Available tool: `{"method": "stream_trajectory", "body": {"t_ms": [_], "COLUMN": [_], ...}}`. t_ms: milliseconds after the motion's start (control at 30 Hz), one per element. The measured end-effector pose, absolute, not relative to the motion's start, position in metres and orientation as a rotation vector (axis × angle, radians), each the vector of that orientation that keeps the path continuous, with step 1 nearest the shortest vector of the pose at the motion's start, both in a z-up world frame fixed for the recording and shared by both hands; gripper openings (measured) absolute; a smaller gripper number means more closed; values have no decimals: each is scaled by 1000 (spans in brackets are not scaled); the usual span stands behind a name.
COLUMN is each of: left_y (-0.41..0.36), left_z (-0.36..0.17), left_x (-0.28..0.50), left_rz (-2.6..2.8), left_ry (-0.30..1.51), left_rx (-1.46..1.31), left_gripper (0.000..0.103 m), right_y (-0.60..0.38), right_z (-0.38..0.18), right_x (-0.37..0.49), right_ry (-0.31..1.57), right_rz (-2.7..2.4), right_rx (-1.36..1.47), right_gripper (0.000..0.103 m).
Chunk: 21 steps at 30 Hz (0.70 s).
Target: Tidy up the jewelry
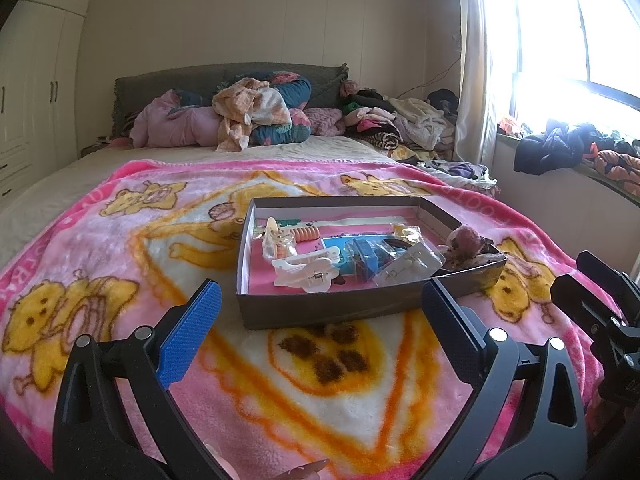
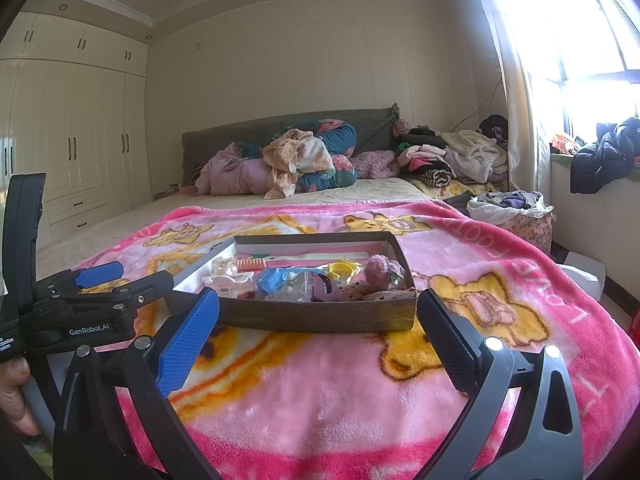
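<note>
Much of the clutter inside the dark cardboard box [image 1: 320, 312] is too tangled to name; a white hair clip [image 1: 308, 274], an orange coil [image 1: 306, 234] and a bagged pair of earrings [image 1: 408, 266] are legible. It sits mid-frame on the pink bear blanket [image 1: 100, 240]. Left gripper [image 1: 320, 328] and right gripper [image 2: 318, 340] are both spread wide, holding nothing (lower frame). Only the right wrist view shows a yellow ring [image 2: 342, 269]; fingers [image 2: 16, 396] are cut off at its left edge.

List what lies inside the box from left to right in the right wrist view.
White hair clip → orange coil hair tie → blue packet → yellow ring → pink plush piece.
</note>
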<state>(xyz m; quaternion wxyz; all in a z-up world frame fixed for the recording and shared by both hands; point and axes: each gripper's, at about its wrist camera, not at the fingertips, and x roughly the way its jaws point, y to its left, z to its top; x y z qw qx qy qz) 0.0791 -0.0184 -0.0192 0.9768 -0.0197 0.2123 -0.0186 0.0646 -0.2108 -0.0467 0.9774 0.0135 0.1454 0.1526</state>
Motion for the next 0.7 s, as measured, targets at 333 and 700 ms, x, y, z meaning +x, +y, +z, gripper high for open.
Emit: {"method": "stream_trajectory", "body": {"t_ms": [333, 700], "left_y": [-18, -18], "left_z": [-19, -20], "left_x": [79, 79], "left_rz": [-39, -39], "left_ry": [429, 429], "left_rx": [-41, -41], "left_gripper": [91, 91], "right_y": [-211, -210], "right_z": [-46, -46], "right_x": [65, 64], "right_ry": [294, 292], "right_rz": [309, 308], "right_rx": [28, 24], "right_gripper": [97, 97]}}
